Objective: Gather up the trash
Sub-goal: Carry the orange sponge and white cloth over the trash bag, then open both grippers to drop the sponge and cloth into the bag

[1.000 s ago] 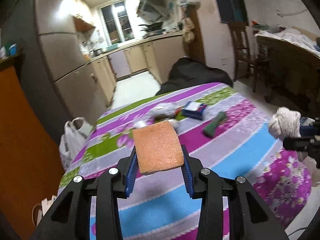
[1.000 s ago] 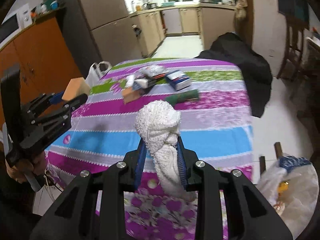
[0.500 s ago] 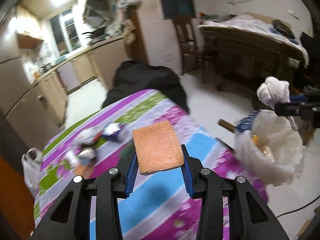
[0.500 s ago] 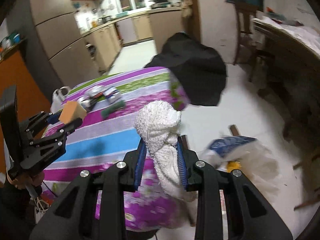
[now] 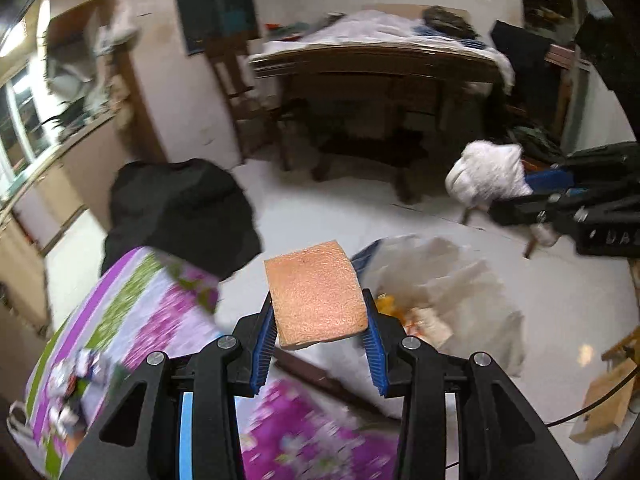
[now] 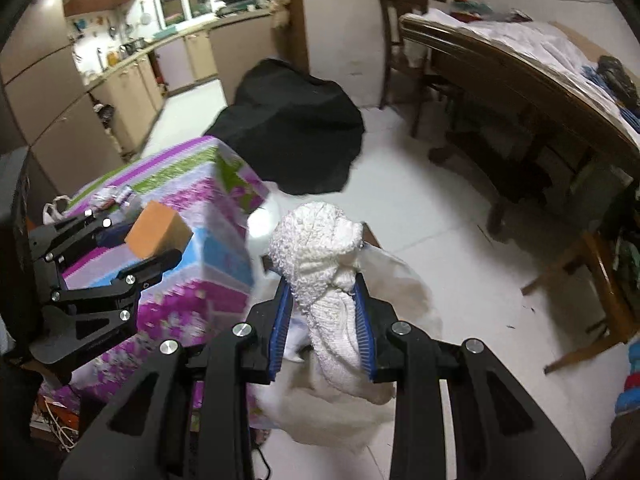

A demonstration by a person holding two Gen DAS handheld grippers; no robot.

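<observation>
Orange sponge (image 5: 318, 294) clamped flat between blue pads (image 5: 262, 338) of left gripper (image 5: 320, 336), long axis running forward along fingers, far edge tipped up over white plastic bag (image 5: 452, 280) on floor. Right gripper (image 6: 322, 320) closed on white knitted cloth (image 6: 320, 256), bunched end up, tail hanging down (bag (image 6: 404, 288) directly beneath). Striped floral tablecloth (image 6: 216, 256) at left, motion-blurred. Embossed lettering on right gripper body in left view, possibly "DA", too blurred to read.
</observation>
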